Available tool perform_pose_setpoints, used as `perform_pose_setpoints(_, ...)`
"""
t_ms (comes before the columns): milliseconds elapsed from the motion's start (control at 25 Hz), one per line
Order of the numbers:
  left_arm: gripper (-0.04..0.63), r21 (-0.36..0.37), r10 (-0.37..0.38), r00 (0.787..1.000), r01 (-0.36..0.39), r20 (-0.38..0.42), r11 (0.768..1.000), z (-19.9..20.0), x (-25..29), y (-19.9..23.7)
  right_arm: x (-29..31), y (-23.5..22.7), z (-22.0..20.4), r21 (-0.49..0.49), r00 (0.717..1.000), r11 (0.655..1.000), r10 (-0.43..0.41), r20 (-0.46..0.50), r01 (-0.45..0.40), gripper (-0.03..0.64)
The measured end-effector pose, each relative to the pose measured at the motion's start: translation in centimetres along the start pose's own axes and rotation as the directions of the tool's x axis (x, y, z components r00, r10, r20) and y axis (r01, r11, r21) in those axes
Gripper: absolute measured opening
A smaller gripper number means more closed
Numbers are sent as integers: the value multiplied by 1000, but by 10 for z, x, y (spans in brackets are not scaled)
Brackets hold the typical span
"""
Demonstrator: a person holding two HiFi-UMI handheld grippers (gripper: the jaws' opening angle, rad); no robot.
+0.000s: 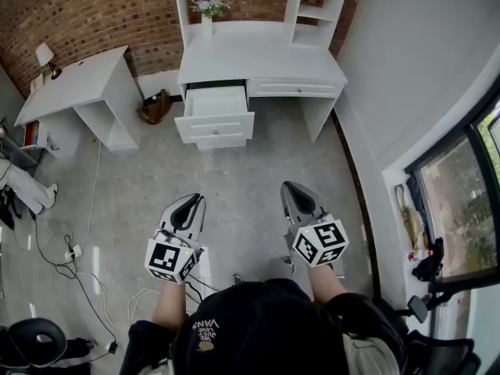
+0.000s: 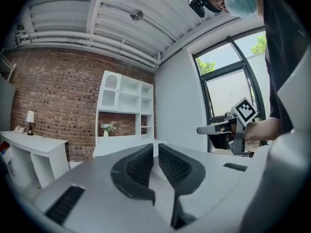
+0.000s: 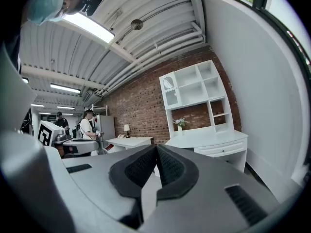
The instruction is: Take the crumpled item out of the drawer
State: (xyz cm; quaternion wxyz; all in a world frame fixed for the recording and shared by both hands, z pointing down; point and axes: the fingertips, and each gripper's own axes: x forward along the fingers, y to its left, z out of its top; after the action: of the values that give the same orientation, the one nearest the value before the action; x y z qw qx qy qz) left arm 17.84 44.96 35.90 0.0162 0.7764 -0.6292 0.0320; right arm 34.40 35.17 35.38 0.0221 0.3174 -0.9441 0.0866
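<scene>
A white desk [image 1: 258, 59] with a hutch stands against the brick wall at the far end. Two drawers [image 1: 215, 114] on its left side are pulled out, the lower one farther. I cannot see a crumpled item in them from here. My left gripper [image 1: 190, 200] and right gripper [image 1: 292, 187] are held side by side over the grey floor, well short of the desk. Both are shut, with nothing between the pads. In the left gripper view the left gripper [image 2: 156, 152] points at the desk [image 2: 121, 147]. The right gripper [image 3: 156, 154] faces the desk [image 3: 214, 139] too.
A second white table [image 1: 78, 84] with a small lamp [image 1: 44, 56] stands at the left. A brown bag [image 1: 156, 106] lies on the floor between the two. Cables [image 1: 74, 250] trail over the floor at the lower left. A window [image 1: 461, 194] runs along the right wall.
</scene>
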Motion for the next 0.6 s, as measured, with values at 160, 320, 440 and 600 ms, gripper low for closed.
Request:
perform_pose_setpoints(160, 56, -23, -21, 1000, 20, -5, 1000, -6, 8, 5, 7, -2, -4, 17, 1000, 1000, 18, -15, -18, 64)
perform_pose_setpoints(320, 106, -47, -30, 999, 29, -29, 998, -18, 30, 10, 23, -25, -11, 35, 999, 999, 3, -42, -2, 177)
perform_pose_setpoints(440, 120, -54, -10, 999, 8, -50, 999, -25, 52, 26, 50, -46, -15, 49, 999, 999, 10, -53, -8, 206)
perform_pose_setpoints(600, 121, -55, 16, 997, -20, -71, 998, -31, 80, 52, 89, -71, -19, 63, 998, 998, 20, -62, -16, 206)
